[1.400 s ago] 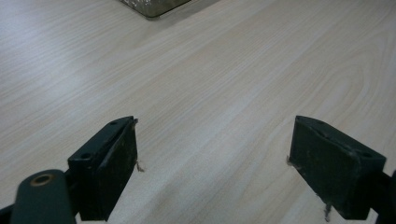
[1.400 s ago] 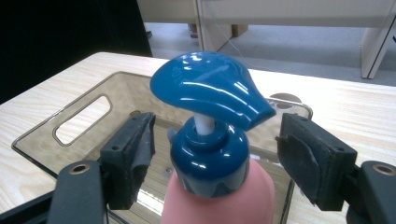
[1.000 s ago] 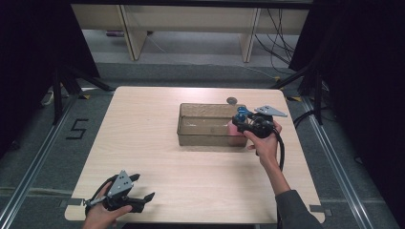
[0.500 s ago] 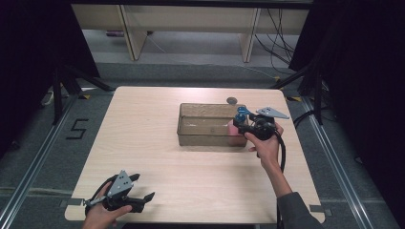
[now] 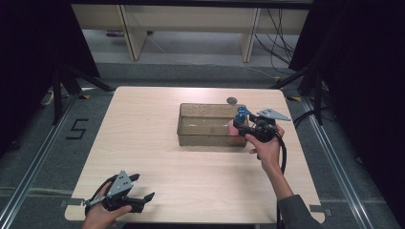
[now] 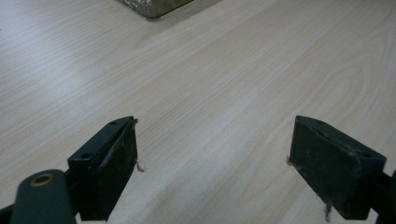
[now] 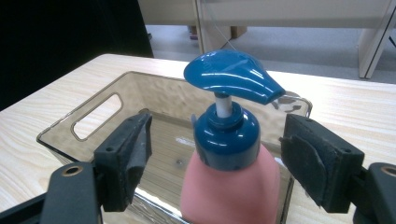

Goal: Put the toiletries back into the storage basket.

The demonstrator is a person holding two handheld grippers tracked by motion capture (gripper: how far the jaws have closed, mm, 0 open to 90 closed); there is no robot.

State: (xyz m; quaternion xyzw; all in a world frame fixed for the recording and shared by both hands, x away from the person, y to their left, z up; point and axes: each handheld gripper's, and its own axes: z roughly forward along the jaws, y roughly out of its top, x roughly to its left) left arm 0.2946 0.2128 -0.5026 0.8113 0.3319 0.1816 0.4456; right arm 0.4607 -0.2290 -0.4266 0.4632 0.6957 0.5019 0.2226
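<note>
Now, over at the far right side of the table (image 5: 143,143), the right gripper (image 7: 217,151) has its jaws spread wide, one on either side of a pink pump bottle (image 7: 231,186). In the right gripper view the black pads stand clear of the bottle's blue collar, a visible gap on both sides, so nothing is pinched. The blue pump head (image 7: 231,74) points off to the right in that view, and a short white stem shows beneath it. No label or lettering can be made out on the bottle's pink body or its cap.

From the high view, the bottle (image 5: 233,128) stands upright against the right end of a clear smoky bin (image 5: 205,125); whether it sits just inside that end wall or just outside it I can't tell. The bin has a cut-out handle slot (image 7: 95,122) in its end wall. The right hand (image 5: 265,145) grips its tool from behind, cable trailing back along the forearm.

Down at the near left corner, the left gripper (image 5: 125,193) rests low over the table, well apart from the bin. Its own view shows both jaws spread wide with only bare wood grain between them, holding nothing.

One piece of writing: a "5" marked on the floor (image 5: 77,129) left of the table. A small dark disc (image 5: 232,100) lies on the tabletop just behind the bin.
</note>
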